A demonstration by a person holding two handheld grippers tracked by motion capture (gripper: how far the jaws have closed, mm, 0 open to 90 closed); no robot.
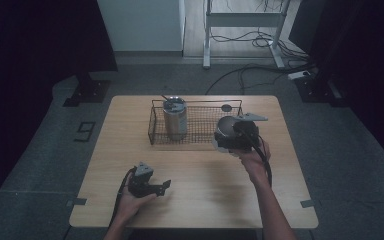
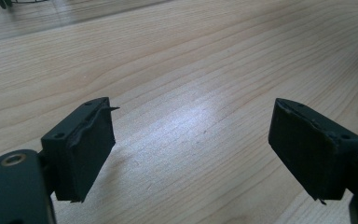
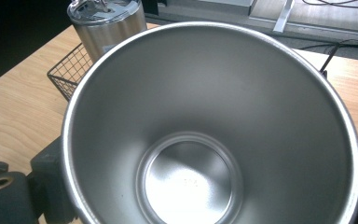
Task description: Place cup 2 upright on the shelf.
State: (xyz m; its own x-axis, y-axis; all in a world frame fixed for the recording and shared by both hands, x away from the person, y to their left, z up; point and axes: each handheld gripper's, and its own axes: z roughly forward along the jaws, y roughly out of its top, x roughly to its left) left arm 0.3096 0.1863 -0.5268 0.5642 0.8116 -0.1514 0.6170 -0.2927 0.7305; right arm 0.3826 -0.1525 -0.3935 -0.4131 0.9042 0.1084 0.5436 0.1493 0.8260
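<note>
From the high view, the right gripper holds a steel cup at the right end of the wire basket, where a lidded steel tumbler stands upright at the left end; the right gripper view looks straight down the cup's bare, shiny inside, clamped between its jaws; the left gripper rests low over the wooden table, and its own view shows both pads spread wide with bare wood between.

two steel cups: one with a lid standing in the basket, one open cup held at the basket's right end. one wire basket. one small dark disc on the bench. two grippers, left and right.
</note>
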